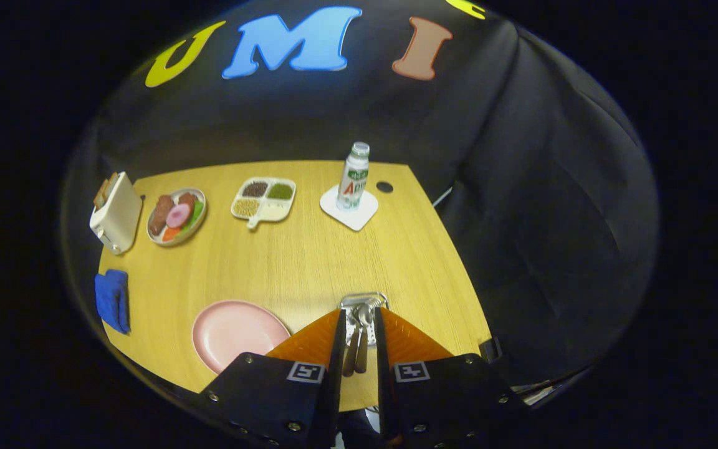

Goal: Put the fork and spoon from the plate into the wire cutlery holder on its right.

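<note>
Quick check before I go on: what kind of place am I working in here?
Looks like a staged kitchen-style tabletop in a booth: a wooden table with a toaster, a plate of play food and a pink plate. The gripper hangs over the wire cutlery holder, which holds cutlery.

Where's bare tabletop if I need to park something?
Widest bare patch: mid-table, between the divided tray, bottle coaster, pink plate and cutlery holder. The far-left edge is crowded: toaster, food plate, blue cloth. The gripper has its jaws nearly closed, fork and spoon between them.
</note>
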Available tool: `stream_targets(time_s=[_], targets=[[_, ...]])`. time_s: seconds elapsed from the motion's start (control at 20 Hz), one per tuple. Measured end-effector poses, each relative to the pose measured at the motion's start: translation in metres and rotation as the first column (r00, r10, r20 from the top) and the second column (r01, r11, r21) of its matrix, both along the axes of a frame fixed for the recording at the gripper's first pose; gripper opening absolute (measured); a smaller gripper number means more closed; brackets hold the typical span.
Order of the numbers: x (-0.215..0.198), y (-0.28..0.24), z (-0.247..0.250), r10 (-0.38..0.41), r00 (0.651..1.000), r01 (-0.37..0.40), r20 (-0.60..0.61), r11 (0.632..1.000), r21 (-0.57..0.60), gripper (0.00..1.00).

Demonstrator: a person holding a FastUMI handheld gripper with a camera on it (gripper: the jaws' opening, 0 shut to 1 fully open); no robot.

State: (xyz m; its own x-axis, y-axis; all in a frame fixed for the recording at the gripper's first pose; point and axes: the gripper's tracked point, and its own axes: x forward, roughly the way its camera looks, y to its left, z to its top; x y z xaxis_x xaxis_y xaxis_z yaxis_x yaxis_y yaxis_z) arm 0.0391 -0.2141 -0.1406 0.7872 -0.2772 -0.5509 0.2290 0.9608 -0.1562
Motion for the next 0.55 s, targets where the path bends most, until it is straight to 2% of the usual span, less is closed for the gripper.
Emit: stream_targets(time_s=[0.1, 0.2, 0.35, 0.55], targets=[[0.006, 0.013, 0.036, 0.024, 0.989, -0.022, 0.147, 1.000, -0.013, 0.26], [0.014, 0.028, 0.074, 0.048, 0.963, -0.042, 0.265, 0.999, -0.029, 0.26], [0.013, 0.049, 0.113, 0.077, 0.906, -0.072, 0.416, 0.997, -0.027, 0.26], [0.005, 0.072, 0.153, 0.107, 0.813, -0.107, 0.573, 0.994, -0.034, 0.26]])
